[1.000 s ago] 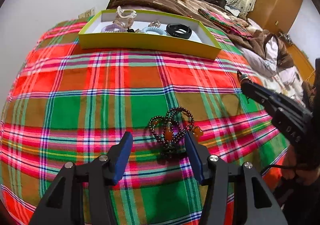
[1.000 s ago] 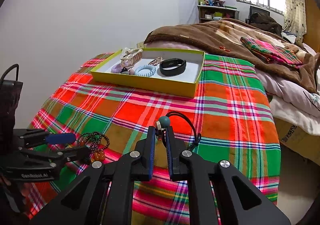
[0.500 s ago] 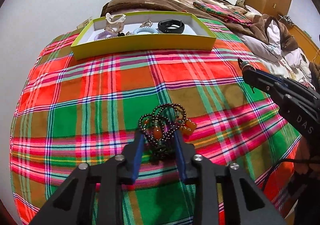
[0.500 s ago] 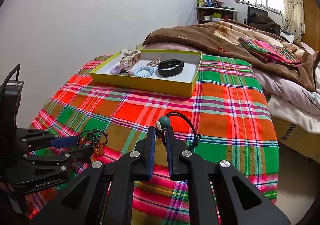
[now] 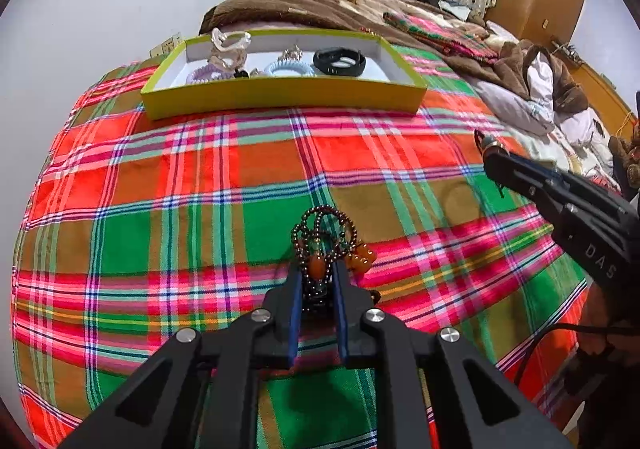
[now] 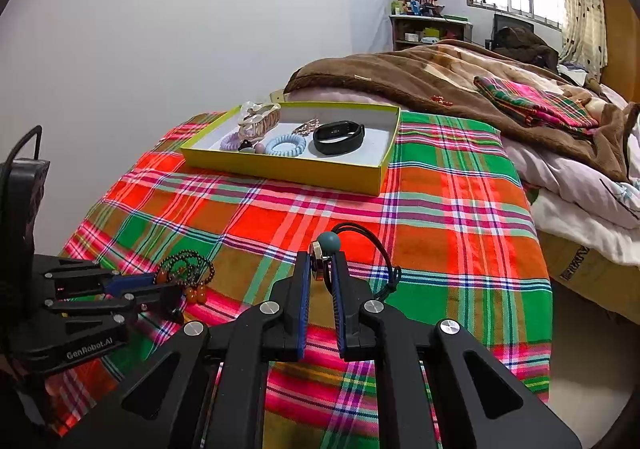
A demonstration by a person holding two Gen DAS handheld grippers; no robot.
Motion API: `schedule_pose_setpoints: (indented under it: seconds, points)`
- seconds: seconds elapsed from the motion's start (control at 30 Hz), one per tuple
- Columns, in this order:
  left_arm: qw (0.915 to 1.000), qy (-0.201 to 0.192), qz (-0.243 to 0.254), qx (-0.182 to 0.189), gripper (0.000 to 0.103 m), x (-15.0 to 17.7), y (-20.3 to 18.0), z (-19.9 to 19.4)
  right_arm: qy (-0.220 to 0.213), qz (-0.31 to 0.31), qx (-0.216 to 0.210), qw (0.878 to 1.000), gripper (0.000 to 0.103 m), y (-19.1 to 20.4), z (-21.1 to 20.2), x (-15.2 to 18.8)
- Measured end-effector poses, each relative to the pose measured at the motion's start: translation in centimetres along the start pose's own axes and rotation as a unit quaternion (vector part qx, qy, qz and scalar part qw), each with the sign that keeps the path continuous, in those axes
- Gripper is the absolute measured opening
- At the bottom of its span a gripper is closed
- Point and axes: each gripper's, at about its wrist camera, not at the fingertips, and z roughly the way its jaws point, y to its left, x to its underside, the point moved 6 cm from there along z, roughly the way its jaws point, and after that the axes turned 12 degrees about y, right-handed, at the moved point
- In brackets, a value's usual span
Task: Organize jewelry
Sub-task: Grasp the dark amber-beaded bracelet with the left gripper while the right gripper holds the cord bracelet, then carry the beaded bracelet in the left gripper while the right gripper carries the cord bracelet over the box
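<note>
My left gripper point(image 5: 317, 269) is shut on a dark beaded bracelet point(image 5: 326, 235) with orange beads, lifted just above the plaid cloth; it also shows in the right wrist view point(image 6: 186, 273). My right gripper point(image 6: 322, 259) is shut on a black cord necklace point(image 6: 376, 245) with a teal bead point(image 6: 329, 241), held above the cloth. A yellow-green box point(image 5: 280, 93) at the far side holds a black band point(image 5: 339, 61), a blue coil hair tie point(image 5: 289, 68), a purple coil tie point(image 5: 206, 74) and a pale hair claw point(image 5: 230, 43).
The plaid cloth point(image 5: 200, 177) covers a table. A bed with a brown blanket point(image 6: 440, 73) and a folded plaid cloth point(image 6: 536, 105) lies behind and to the right. A white wall point(image 6: 160, 49) is at the left. The table's right edge drops off point(image 6: 548, 289).
My left gripper closed from wide open onto the beaded bracelet and raised it slightly. My right gripper kept its hold on the cord necklace and barely moved.
</note>
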Motion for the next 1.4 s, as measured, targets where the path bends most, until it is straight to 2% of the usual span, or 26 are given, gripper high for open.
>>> schedule_pose_setpoints:
  seconds: [0.8, 1.4]
  points:
    - [0.9983, -0.052, -0.015, 0.021, 0.014, -3.2, 1.6, -3.8, -0.029, -0.006, 0.005, 1.000, 0.011, 0.5, -2.2, -1.8]
    - [0.9953, -0.083, -0.032, 0.037, 0.014, -10.1, 4.1, -5.2, -0.051, -0.014, 0.011, 0.999, 0.011, 0.0, -2.0, -7.1]
